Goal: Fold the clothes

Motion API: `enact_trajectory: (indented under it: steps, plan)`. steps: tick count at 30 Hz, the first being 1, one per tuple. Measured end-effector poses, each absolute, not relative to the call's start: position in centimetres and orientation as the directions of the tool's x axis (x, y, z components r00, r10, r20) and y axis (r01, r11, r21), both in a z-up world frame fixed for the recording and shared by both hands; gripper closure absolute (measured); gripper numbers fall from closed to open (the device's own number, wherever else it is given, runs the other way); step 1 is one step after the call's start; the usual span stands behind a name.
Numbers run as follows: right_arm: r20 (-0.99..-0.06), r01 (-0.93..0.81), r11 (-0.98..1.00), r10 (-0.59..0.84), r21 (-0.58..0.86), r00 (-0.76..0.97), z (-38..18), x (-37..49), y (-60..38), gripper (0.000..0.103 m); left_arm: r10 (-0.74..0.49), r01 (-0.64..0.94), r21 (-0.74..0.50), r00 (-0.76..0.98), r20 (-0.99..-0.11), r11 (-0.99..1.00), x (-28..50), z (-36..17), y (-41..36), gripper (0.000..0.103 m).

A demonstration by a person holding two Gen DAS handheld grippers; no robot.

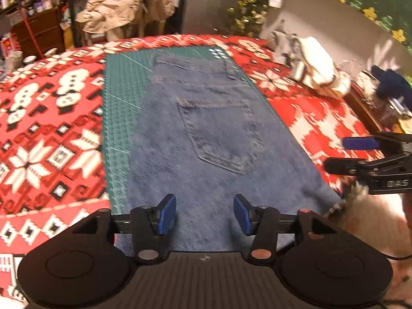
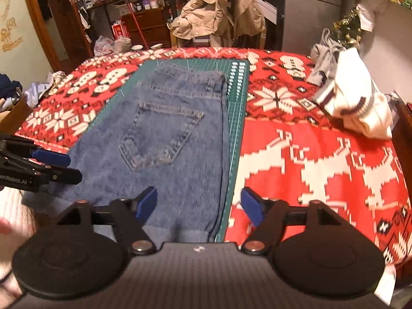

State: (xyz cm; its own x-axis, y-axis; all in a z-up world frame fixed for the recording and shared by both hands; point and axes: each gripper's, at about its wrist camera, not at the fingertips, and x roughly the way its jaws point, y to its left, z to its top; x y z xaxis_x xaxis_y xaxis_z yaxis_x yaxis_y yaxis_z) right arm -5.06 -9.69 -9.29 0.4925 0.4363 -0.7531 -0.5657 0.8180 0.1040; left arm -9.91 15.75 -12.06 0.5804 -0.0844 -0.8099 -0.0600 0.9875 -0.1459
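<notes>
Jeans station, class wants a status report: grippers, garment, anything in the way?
Left gripper and right gripper: jaws open, empty. Jeans flat on green mat, back pocket up. White garment piled off to the right, clear.

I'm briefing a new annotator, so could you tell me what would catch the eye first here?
The blue jeans lie flat, back pocket up, on a green cutting mat in the middle of a loud red-and-white patterned blanket. Both grippers, left and right, hover open at the near end, and a white striped garment sits far right.
</notes>
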Motion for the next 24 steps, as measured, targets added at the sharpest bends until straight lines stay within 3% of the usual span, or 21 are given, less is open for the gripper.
enact_trajectory:
  steps: [2,3,8,14,20,24]
  plan:
    - [-0.733,-0.572,0.815,0.443,0.090,0.516,-8.5,-4.6,-9.4,0.007,-0.060,-0.082,-0.135,0.598,-0.799,0.987,-9.3,-11.7,16.5,0.028]
    - [-0.722,-0.584,0.809,0.446,0.071,0.529,-8.1,-4.4,-9.2,0.001,-0.061,-0.076,-0.136,0.613,-0.788,0.988,-9.0,-11.4,16.8,0.028]
    - [-0.706,-0.627,0.779,0.443,-0.003,0.553,-6.7,-2.7,-7.6,0.001,-0.079,0.010,-0.096,0.664,-0.744,0.995,-7.0,-10.0,18.2,0.018]
    - [-0.706,-0.618,0.786,0.441,0.005,0.554,-6.5,0.3,-6.0,0.001,-0.094,0.085,-0.049,0.691,-0.717,0.995,-4.0,-9.5,19.3,0.018]
    - [-0.653,-0.683,0.727,0.551,0.071,0.519,-6.9,3.6,-4.8,0.001,-0.156,0.151,-0.069,0.702,-0.695,0.986,-0.5,-9.4,20.1,0.018]
    - [-0.626,-0.667,0.744,0.536,0.035,0.566,-6.9,5.6,-3.4,0.001,-0.195,0.178,-0.095,0.714,-0.673,0.979,2.0,-9.4,20.6,0.021]
